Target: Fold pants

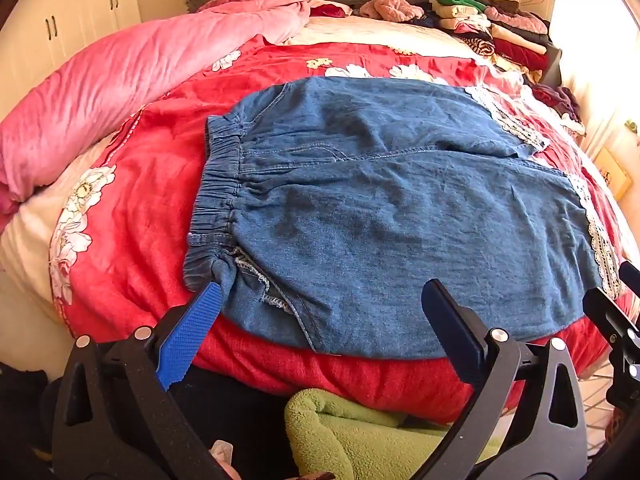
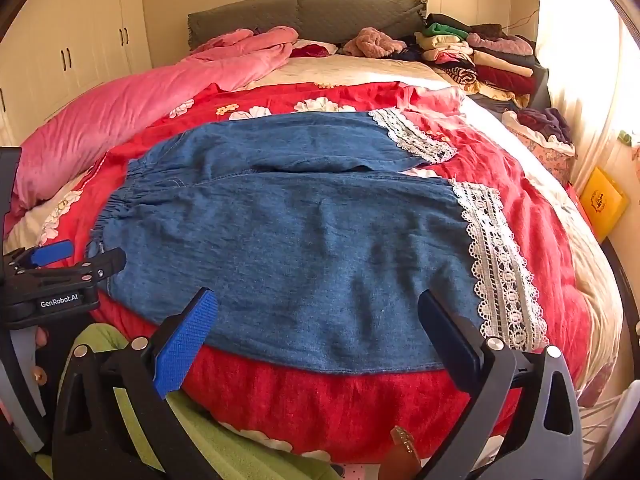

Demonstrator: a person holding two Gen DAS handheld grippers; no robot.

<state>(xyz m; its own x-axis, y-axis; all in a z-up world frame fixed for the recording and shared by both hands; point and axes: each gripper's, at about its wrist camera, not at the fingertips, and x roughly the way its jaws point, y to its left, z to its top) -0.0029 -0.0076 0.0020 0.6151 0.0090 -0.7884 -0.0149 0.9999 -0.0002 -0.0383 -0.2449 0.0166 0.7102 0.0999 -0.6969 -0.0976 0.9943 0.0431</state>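
From the left wrist view, the denim pants (image 1: 380,208) lie flat on the red floral blanket (image 1: 132,184), elastic waistband to the left, lace-trimmed hems to the right. The far right of the lower hem is cut off behind a black piece of the right gripper (image 1: 618,320) poking in at the frame's edge. At the waistband's near corner a pocket opening gapes with a frayed edge; what lies inside is too dark to make out. The left gripper (image 1: 316,320) hangs over the pants' near edge with its fingers spread wide, nothing between them. The blue ribbed pad (image 1: 192,332) sits just beside the waistband corner; whether it touches the cloth I cannot tell. A green fleece (image 1: 344,432) shows below the blanket, partly hidden by the gripper frame.

From the right wrist view, the same pants (image 2: 304,240) stretch across the blanket (image 2: 340,400), the white lace trim (image 2: 500,264) now to the right of the denim. The right gripper (image 2: 316,320) is likewise wide open and empty above the near leg's edge, touching nothing that I can see. Left of the pants, the left gripper (image 2: 68,264) comes in sideways, its body printed "GenRobot.AI". A yellow packet (image 2: 602,200) beside the bed, far right of the pants, carries print too small to read. The stacked clothes (image 2: 480,52) beyond the pants blur together.
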